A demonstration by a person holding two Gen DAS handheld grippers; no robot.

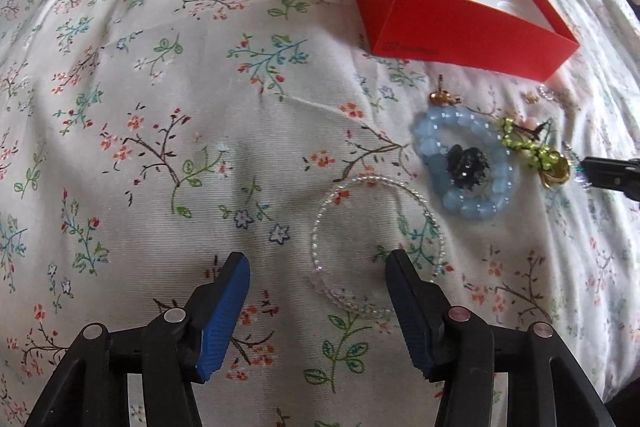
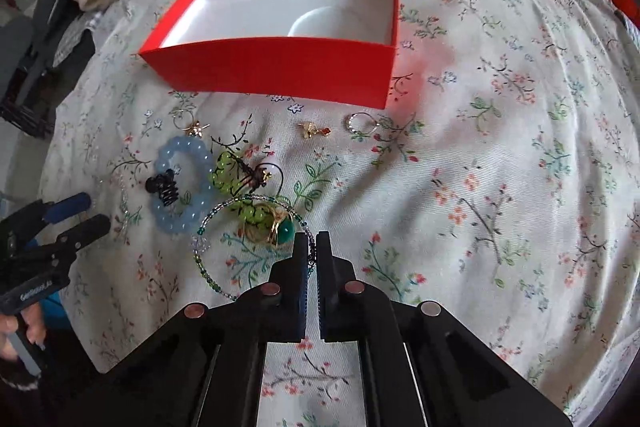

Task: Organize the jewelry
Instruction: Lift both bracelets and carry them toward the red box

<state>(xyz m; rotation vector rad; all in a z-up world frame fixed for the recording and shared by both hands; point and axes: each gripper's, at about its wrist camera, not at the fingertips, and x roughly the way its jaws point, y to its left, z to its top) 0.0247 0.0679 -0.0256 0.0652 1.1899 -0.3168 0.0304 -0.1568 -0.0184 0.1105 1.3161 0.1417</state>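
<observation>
Right tongs pinching green-beaded strand, red box beyond

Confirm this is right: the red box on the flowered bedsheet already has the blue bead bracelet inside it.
Wrong. The right wrist view shows the red box empty; the blue bead bracelet lies on the flowered bedsheet in front of it.

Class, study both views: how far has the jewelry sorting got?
Done: nothing; the red box shows only its white lining. In hand: the right tongs are shut on the thin green beaded bracelet; the left tongs stand open over the clear beaded bracelet. Left: the blue bead bracelet, black clip, and silver ring.
</observation>
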